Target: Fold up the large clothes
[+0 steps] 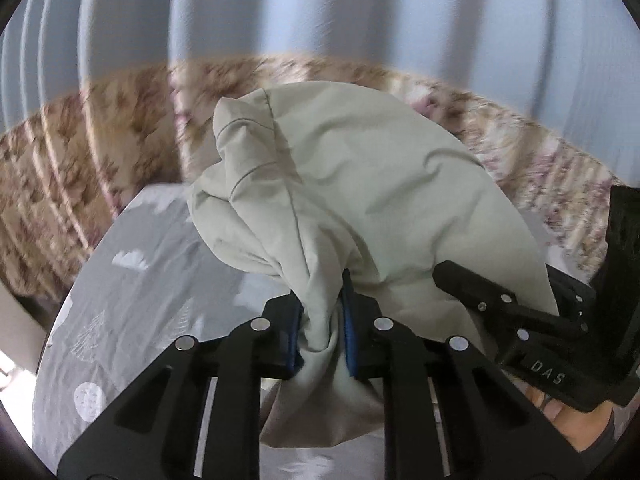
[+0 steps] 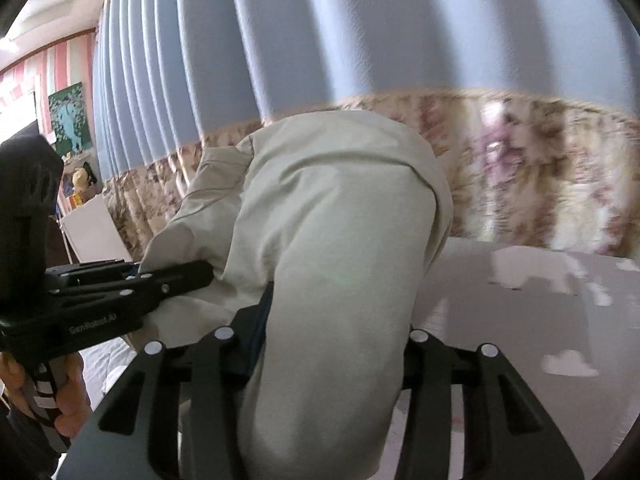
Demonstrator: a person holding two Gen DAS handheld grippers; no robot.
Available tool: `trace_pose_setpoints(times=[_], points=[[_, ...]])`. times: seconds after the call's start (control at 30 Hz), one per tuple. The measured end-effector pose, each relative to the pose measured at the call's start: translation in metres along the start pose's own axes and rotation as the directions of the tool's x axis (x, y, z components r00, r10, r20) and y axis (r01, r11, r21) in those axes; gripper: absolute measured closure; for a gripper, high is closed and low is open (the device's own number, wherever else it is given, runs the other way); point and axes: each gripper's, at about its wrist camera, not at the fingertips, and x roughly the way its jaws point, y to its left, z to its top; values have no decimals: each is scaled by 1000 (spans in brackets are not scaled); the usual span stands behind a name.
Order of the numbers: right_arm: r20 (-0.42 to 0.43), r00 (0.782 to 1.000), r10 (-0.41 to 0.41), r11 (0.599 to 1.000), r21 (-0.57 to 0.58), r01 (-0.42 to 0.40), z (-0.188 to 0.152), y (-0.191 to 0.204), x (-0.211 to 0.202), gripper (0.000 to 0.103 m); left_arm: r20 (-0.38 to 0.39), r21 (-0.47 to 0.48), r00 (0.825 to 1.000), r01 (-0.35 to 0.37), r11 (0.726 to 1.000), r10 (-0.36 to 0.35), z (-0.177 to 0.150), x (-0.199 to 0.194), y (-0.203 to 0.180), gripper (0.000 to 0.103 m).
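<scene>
garment (image 1: 360, 184) bunched, rising above sheet (image 1: 132, 280); left gripper (image 1: 320, 320) and right gripper (image 2: 328, 344) jaws clamp it.

The garment (image 1: 340, 184) hangs bunched above the bed sheet (image 1: 132, 276), curtain (image 1: 320, 8) behind.

Both wrist views close on garment (image 1: 340, 184)

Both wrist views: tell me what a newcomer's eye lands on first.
First, the pale garment bunched up in the middle of both views, clamped in the left gripper and draped over the right gripper, which seems shut on it too. Behind it hangs a blue curtain with a floral band along its bottom. Below lies a grey bedsheet with white prints.
</scene>
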Motion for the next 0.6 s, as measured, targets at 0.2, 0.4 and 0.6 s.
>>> trace_pose_setpoints(times=[0.2, 0.4, 0.6], points=[[-61, 991, -122, 992, -2, 122, -41, -38, -68, 59, -35, 99, 996, 84, 992, -81, -36, -10, -76, 84], [-232, 937, -260, 964, -124, 236, -98, -64, -73, 55, -188, 155, 978, 118, 981, -88, -105, 35, -125, 72], [-239, 957, -163, 987, -44, 157, -115, -91, -84, 36, -245, -9, 953, 180, 984, -177, -126, 49, -80, 10]])
